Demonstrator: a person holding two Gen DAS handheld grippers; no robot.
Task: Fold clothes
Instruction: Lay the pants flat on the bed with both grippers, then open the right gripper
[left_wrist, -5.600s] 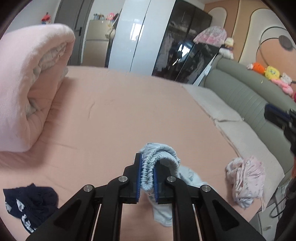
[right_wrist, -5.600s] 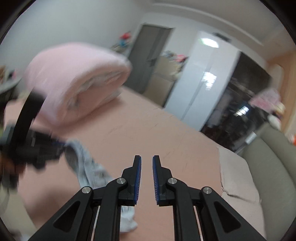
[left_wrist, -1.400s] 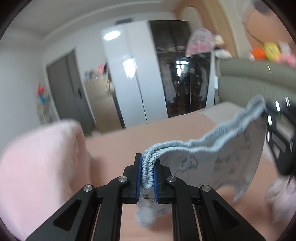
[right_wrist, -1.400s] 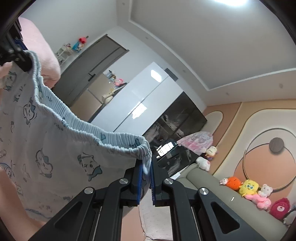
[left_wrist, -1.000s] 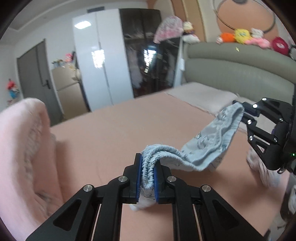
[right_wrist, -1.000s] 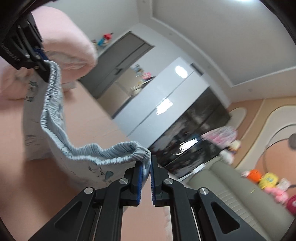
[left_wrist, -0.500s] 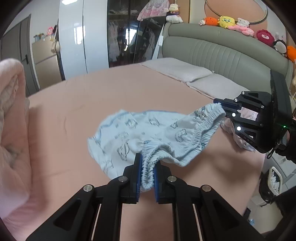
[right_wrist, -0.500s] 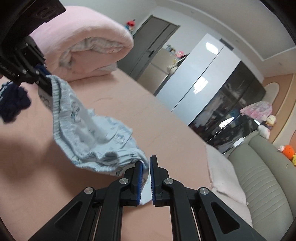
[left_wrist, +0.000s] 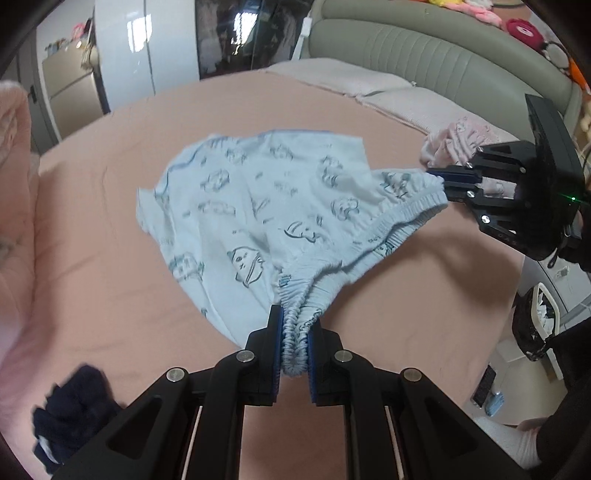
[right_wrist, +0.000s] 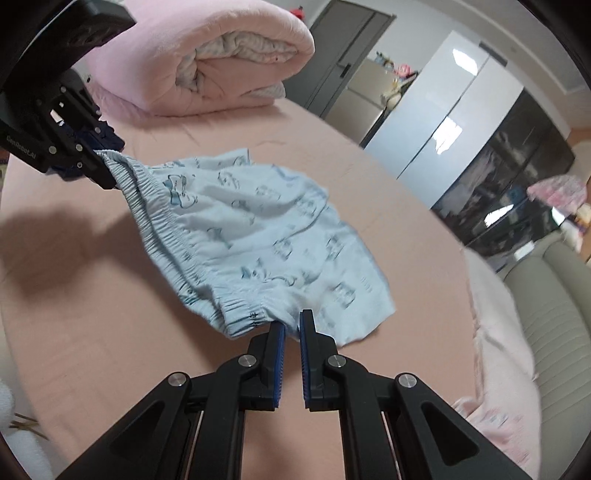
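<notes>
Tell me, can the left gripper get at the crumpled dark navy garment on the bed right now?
Probably not yet: the left gripper is shut on the light blue printed shorts. The crumpled dark navy garment lies unobstructed on the pink bedsheet nearby.

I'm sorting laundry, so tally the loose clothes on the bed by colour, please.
Light blue: 1, the shorts
Navy: 1, a crumpled garment
Pink: 1, a crumpled garment
Total: 3

1. Even indoor light is filling both views; exposure is reading bright.
2. Glare is streaking the wardrobe (right_wrist: 439, 122).
3. Soft shadows are falling on the bed (right_wrist: 55, 236).
4. Fisheye bending and dark vignetting are crowding the edges.
5. Peripheral detail is smearing slightly.
</notes>
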